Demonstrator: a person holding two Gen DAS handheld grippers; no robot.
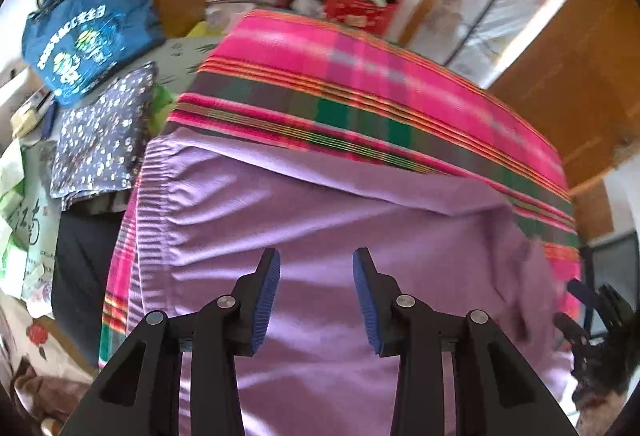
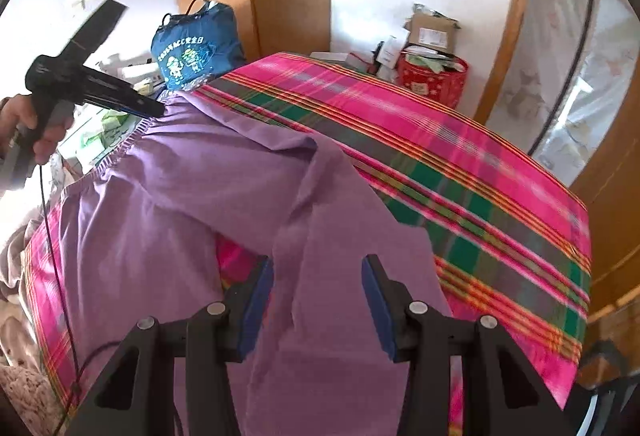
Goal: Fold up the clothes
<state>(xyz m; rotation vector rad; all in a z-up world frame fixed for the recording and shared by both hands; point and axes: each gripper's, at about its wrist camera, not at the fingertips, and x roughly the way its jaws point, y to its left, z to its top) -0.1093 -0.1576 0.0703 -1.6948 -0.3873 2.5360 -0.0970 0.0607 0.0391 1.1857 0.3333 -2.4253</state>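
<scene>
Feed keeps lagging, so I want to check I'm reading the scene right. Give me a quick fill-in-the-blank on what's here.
1. The garment being folded is ____ in colour.
2. It lies on a plaid cloth that is mostly ____.
3. The right tool has its jaws ____, over the garment.
4. The bag past the cloth is ____.

Missing words: purple; pink; open; blue

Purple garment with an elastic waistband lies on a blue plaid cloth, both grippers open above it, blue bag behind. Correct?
One slip: the plaid cloth is pink with green bands, not blue, as the right wrist view shows. The purple garment lies on it, left gripper and right gripper are open above it, blue bag behind.
</scene>
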